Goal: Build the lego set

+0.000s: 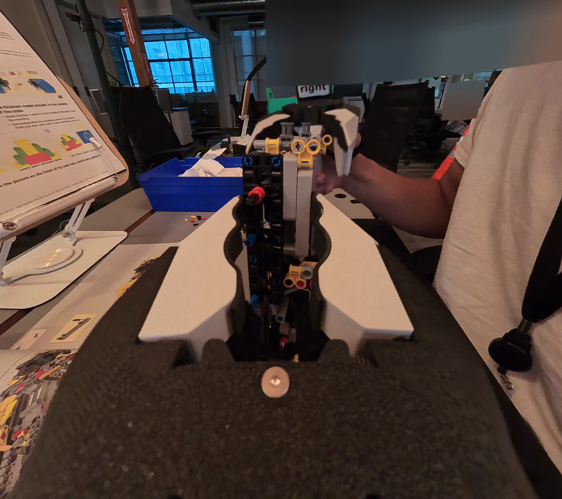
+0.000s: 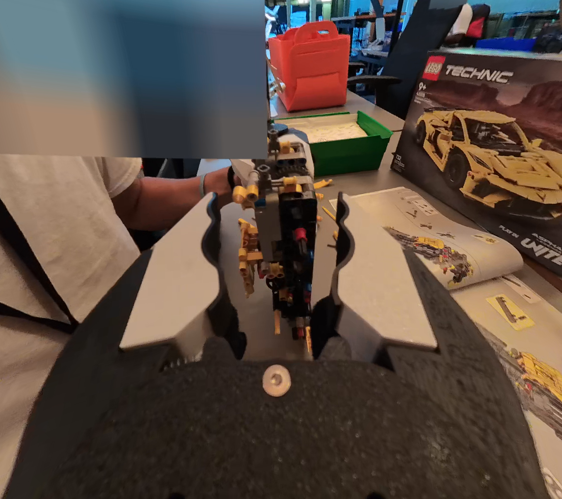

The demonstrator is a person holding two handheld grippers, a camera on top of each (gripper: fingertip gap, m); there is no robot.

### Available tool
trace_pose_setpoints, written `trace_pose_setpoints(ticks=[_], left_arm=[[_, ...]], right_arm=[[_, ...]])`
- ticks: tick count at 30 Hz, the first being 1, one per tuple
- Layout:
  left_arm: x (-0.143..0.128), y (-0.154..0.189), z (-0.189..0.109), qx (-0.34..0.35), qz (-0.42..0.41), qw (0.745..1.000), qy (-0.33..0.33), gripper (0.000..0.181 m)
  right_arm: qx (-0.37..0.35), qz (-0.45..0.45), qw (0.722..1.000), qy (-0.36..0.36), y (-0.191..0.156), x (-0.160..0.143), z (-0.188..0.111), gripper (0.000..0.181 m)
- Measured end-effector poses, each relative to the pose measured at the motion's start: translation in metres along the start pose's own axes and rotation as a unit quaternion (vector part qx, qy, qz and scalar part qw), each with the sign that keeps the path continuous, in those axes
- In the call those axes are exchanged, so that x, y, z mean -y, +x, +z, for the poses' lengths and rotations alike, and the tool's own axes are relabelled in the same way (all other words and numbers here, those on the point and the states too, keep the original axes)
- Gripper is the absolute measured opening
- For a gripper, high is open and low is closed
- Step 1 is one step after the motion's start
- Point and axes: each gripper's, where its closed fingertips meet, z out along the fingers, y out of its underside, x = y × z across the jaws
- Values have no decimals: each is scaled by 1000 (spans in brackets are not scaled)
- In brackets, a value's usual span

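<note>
A partly built lego assembly (image 1: pixel 273 226) of black frame beams, grey panels, yellow connectors and red and blue pins is held in the air between the two grippers. My left gripper (image 1: pixel 276 211) is shut on its near end, with both white fingers pressed against its sides. My right gripper (image 1: pixel 304 147) is at the far end, facing me, with its fingers spread around the yellow connectors. In the right wrist view the assembly (image 2: pixel 286 241) stands between the open right gripper (image 2: pixel 276 198), close to the right-hand finger. The left gripper (image 2: pixel 273 159) holds its far end.
A blue bin (image 1: pixel 188 192) with paper, a tilted instruction stand (image 1: pixel 45 150) and small loose pieces (image 1: pixel 194 218) lie left. A green bin (image 2: pixel 349 150), a red bag (image 2: pixel 310 68), the lego box (image 2: pixel 486 135), an open booklet (image 2: pixel 425 226) and a person's arm (image 2: pixel 170 198) are close.
</note>
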Motion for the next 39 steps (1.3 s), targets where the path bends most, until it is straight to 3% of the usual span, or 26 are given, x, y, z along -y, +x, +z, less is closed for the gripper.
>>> trace_pose_setpoints(ticks=[5, 14, 15, 26, 29, 34, 39], left_arm=[[0, 2, 1, -5, 0, 1000, 3, 43], [0, -1, 1, -1, -13, 1000, 6, 43], [-1, -1, 1, -3, -15, 1000, 6, 43], [-1, -3, 0, -3, -15, 1000, 8, 43], [-1, -6, -1, 1, -19, 1000, 10, 43], [-1, -8, -3, 3, -20, 1000, 11, 43], [0, -6, -4, -2, -21, 1000, 11, 43]], right_arm=[[28, 15, 999, 8, -5, -2, 5, 57], [22, -14, 1000, 17, -1, -3, 7, 55], [13, -16, 1000, 20, 2, -2, 6, 47], [23, 16, 999, 38, 4, 0, 8, 48], [0, 4, 1000, 24, 5, 3, 10, 68], [-37, -9, 999, -21, 12, -2, 14, 48], [-22, -6, 999, -24, 9, -4, 13, 47]])
